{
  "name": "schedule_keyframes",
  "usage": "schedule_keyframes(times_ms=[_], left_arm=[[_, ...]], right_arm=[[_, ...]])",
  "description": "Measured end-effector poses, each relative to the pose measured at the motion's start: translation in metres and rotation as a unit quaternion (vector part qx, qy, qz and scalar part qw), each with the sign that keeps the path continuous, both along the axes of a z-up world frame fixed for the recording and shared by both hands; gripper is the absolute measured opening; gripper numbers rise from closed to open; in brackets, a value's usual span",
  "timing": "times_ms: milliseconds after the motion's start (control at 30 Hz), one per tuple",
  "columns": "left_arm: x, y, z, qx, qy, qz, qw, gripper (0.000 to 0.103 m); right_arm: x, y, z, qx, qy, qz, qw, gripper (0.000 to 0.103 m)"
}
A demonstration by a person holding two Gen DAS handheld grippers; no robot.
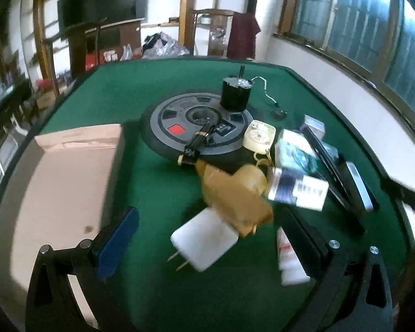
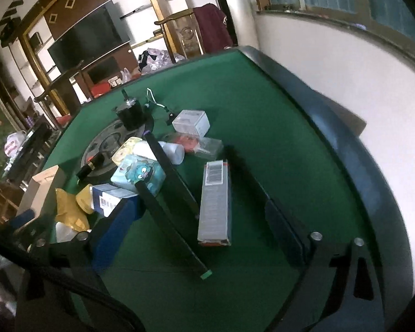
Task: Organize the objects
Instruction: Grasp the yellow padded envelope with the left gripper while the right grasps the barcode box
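Both grippers hang wide apart over the green worktop (image 1: 157, 182), gripping nothing: the left gripper (image 1: 207, 243) frames a white plug adapter (image 1: 204, 242), with a cardboard box (image 1: 66, 182) at its left. The right gripper (image 2: 199, 221) straddles a long grey carton (image 2: 215, 202) amid the clutter.

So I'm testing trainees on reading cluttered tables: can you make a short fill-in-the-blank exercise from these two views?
1. The tabletop felt is ____ in colour.
2. The white plug adapter on the felt has ____ metal prongs.
3. The open cardboard box lies on the ____ side of the left wrist view.
4. The jaws of the left gripper and of the right gripper are ____ and hold nothing.

Missing words: green; two; left; open
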State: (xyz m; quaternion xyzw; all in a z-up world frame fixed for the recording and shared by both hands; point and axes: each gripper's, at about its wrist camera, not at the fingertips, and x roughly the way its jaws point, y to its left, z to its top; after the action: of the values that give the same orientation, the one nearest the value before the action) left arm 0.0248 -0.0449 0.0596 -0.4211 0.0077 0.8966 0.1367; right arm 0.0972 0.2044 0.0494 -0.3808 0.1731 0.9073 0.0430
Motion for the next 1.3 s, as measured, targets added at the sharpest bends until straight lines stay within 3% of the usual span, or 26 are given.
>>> schedule_keyframes(times_ms=[67, 100, 167, 200, 233, 600, 667, 733, 967, 1000, 1067, 1167, 1300], left_arm=[[-0.013, 0.006, -0.007, 0.004, -0.020, 0.007, 0.9998, 0.099], [-0.017, 0.008, -0.010, 0.006, -0.031, 0.008, 0.9995, 0.093], [-0.025, 0.010, -0.018, 0.015, -0.054, -0.002, 0.9984, 0.063], [-0.026, 0.011, -0.022, 0.024, -0.068, -0.013, 0.9973, 0.040], [-0.027, 0.011, -0.023, 0.030, -0.074, -0.017, 0.9967, 0.037], [-0.034, 0.016, -0.031, 0.028, -0.095, 0.009, 0.9950, 0.038], [-0.031, 0.012, -0.029, 0.046, -0.093, 0.011, 0.9945, 0.032], [-0.026, 0.007, -0.021, 0.066, -0.080, 0.009, 0.9946, 0.022], [0.006, -0.013, 0.018, 0.111, -0.021, -0.005, 0.9936, 0.022], [0.010, -0.017, 0.021, 0.120, -0.021, -0.006, 0.9926, 0.022], [0.016, -0.024, 0.024, 0.131, -0.024, -0.003, 0.9911, 0.022], [0.021, -0.032, 0.026, 0.137, -0.026, -0.002, 0.9902, 0.022], [0.031, -0.041, 0.027, 0.126, -0.016, 0.003, 0.9919, 0.022]], right_arm=[[-0.001, 0.003, -0.006, -0.014, -0.004, 0.009, 1.000, 0.095], [-0.003, 0.003, -0.007, -0.016, -0.006, 0.010, 1.000, 0.095], [-0.003, 0.004, -0.010, -0.020, -0.009, 0.015, 1.000, 0.095], [-0.003, 0.005, -0.010, -0.020, -0.009, 0.017, 1.000, 0.095], [-0.002, 0.006, -0.010, -0.020, -0.008, 0.017, 1.000, 0.095], [-0.006, 0.000, -0.011, -0.034, -0.011, 0.033, 0.999, 0.095], [-0.006, 0.010, -0.011, -0.048, -0.012, 0.023, 0.998, 0.095], [-0.006, 0.022, -0.010, -0.057, -0.013, 0.010, 0.998, 0.095], [-0.019, 0.039, -0.007, -0.049, -0.030, 0.008, 0.998, 0.095], [-0.024, 0.035, -0.009, -0.039, -0.037, 0.013, 0.998, 0.093], [-0.034, 0.024, -0.017, -0.028, -0.057, 0.028, 0.998, 0.068], [-0.047, 0.010, -0.028, -0.011, -0.079, 0.044, 0.996, 0.047], [-0.059, 0.008, -0.042, 0.007, -0.092, 0.032, 0.995, 0.035]])
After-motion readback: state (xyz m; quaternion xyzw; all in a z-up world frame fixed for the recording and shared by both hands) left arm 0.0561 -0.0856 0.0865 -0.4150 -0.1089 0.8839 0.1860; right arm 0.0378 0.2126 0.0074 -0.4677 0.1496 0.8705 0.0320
